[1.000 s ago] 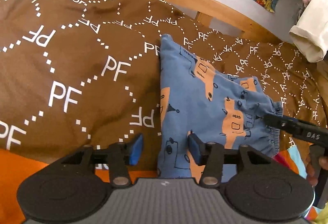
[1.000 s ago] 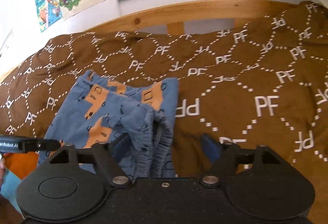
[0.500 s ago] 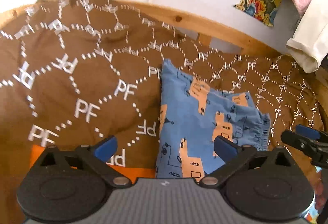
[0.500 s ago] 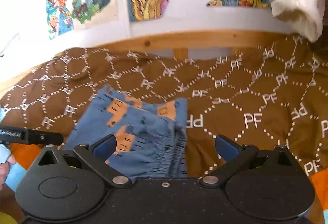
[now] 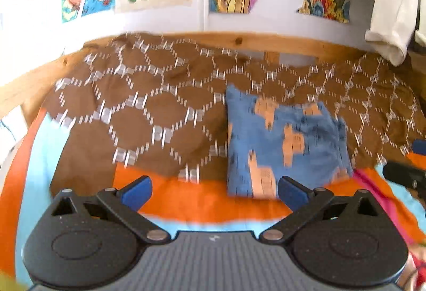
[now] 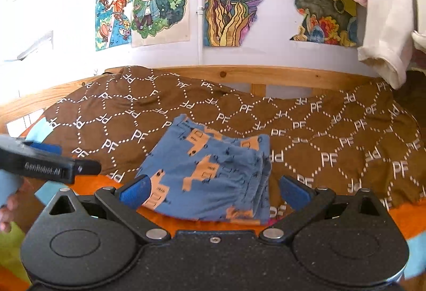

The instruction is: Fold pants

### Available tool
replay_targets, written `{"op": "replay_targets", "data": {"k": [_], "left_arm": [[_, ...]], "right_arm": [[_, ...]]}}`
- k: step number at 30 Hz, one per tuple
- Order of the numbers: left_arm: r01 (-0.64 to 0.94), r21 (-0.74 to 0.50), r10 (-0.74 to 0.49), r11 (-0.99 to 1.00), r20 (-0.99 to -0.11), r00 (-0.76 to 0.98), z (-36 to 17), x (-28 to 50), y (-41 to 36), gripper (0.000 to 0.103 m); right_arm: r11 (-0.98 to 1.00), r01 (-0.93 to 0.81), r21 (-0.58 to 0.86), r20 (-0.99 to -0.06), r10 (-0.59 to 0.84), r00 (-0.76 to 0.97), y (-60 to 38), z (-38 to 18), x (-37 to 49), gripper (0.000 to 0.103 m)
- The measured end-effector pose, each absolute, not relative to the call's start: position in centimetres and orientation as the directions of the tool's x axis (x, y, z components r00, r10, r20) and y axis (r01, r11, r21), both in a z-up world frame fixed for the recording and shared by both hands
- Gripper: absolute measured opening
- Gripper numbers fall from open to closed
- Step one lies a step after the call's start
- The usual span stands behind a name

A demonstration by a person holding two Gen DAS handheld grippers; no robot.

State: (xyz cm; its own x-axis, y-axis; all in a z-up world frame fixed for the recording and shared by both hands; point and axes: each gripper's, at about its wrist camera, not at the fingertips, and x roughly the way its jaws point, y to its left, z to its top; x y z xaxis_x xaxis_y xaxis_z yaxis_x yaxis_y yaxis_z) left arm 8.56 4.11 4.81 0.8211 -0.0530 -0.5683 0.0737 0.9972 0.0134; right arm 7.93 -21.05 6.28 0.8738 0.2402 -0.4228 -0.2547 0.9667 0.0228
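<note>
The blue pants (image 5: 285, 142) with an orange print lie folded into a small rectangle on the brown "PF" blanket (image 5: 149, 118). They also show in the right wrist view (image 6: 210, 171), with the elastic waistband stacked at their right edge. My left gripper (image 5: 214, 191) is open and empty, held back from the pants, which lie ahead and to its right. My right gripper (image 6: 214, 191) is open and empty, just short of the pants' near edge. The left gripper's body (image 6: 45, 166) shows at the left of the right wrist view.
The brown blanket (image 6: 332, 136) covers a bed with a wooden frame (image 6: 266, 75). An orange and light blue sheet (image 5: 202, 200) lies under its near edge. Drawings (image 6: 159, 1) hang on the white wall. White and pink clothes (image 6: 383, 11) hang at the upper right.
Both grippers opened wide, let go of the pants and pulled back and up. The folded pants stay flat on the blanket. The left wrist view is blurred by motion.
</note>
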Motion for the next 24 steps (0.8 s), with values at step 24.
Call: {"op": "replay_targets", "data": {"k": [24], "left_arm": [[0.023, -0.034, -0.04, 0.999, -0.645, 0.764, 2.3, 4.8, 5.4, 0.103]], "right_arm": [[0.984, -0.169, 0.051, -0.5, 0.172, 0.849, -21.3, 3.4, 4.3, 0.102]]}}
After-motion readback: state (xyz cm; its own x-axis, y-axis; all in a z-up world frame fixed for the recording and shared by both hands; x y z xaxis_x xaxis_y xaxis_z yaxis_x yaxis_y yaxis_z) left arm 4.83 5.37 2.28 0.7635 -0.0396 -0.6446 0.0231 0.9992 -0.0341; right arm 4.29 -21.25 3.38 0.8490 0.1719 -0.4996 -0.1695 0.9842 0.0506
